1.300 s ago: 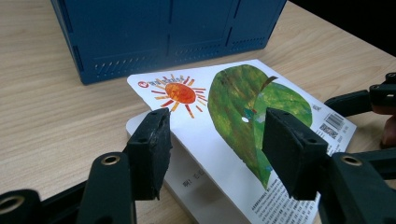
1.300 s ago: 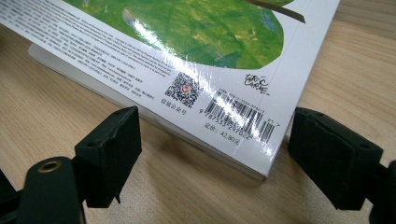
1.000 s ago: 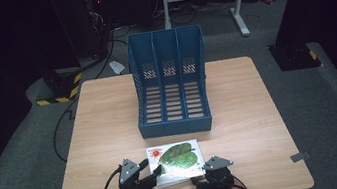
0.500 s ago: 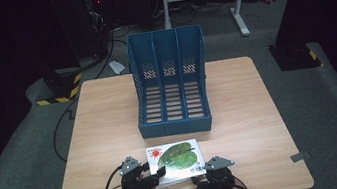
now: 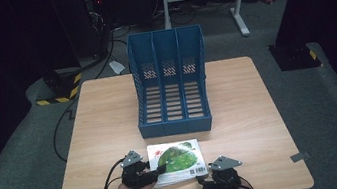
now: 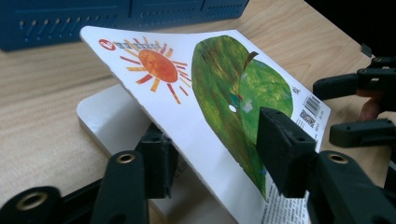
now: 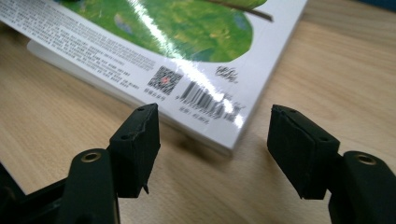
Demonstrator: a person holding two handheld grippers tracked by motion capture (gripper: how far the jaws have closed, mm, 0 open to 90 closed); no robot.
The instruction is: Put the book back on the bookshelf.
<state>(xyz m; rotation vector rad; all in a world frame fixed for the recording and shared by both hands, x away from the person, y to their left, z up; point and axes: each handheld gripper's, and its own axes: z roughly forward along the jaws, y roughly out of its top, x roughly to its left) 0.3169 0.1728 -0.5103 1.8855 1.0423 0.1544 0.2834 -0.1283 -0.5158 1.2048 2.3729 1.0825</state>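
Note:
A thin picture book [image 5: 176,159] with a green leaf and an orange sun on its cover lies on a white book [image 6: 107,121] near the table's front edge. In the left gripper view the picture book [image 6: 210,79] is tilted, its near edge raised off the white book. My left gripper [image 6: 219,158] is shut on that edge, one jaw under it and one on top. From above, the left gripper [image 5: 154,173] sits at the book's left front. My right gripper [image 7: 212,140] stands open just short of the barcode corner of the book [image 7: 187,37], touching nothing. The high view places the right gripper [image 5: 208,178] at the book's right front corner.
A blue three-slot file holder [image 5: 170,84] stands upright mid-table, just behind the books. Bare wooden table [image 5: 250,112] extends to both sides of it. Cables trail from the left gripper over the front edge. A metal stand and dark equipment sit on the floor beyond the table.
Almost nothing has moved. Both grippers stay at the book's front edge, and the left one keeps its hold.

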